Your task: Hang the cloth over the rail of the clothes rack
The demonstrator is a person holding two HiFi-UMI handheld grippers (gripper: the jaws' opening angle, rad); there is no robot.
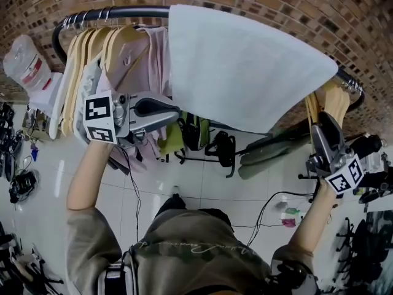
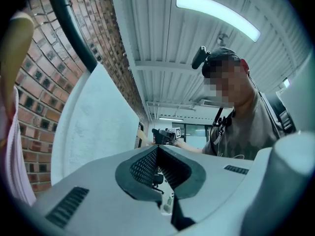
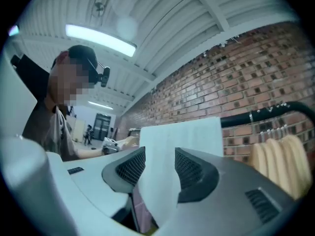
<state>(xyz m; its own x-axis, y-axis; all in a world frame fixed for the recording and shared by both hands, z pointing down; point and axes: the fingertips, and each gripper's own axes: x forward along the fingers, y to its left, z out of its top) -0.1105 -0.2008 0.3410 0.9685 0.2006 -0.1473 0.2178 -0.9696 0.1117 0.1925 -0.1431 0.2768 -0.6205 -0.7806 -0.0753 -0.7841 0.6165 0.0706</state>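
A pale cloth lies draped over the black rail of the clothes rack and hangs down in front of it. My left gripper is shut with nothing in it, just below the cloth's lower left corner. In the left gripper view its jaws meet, and the cloth hangs to their left under the rail. My right gripper stands open below the cloth's right end, apart from it. In the right gripper view the cloth shows through the gap of the open gripper, not pressed.
Wooden hangers and a pink garment crowd the rail's left part; more hangers hang at its right end. A brick wall stands behind. A wrapped bag hangs far left. Cables and a black stand lie on the tiled floor.
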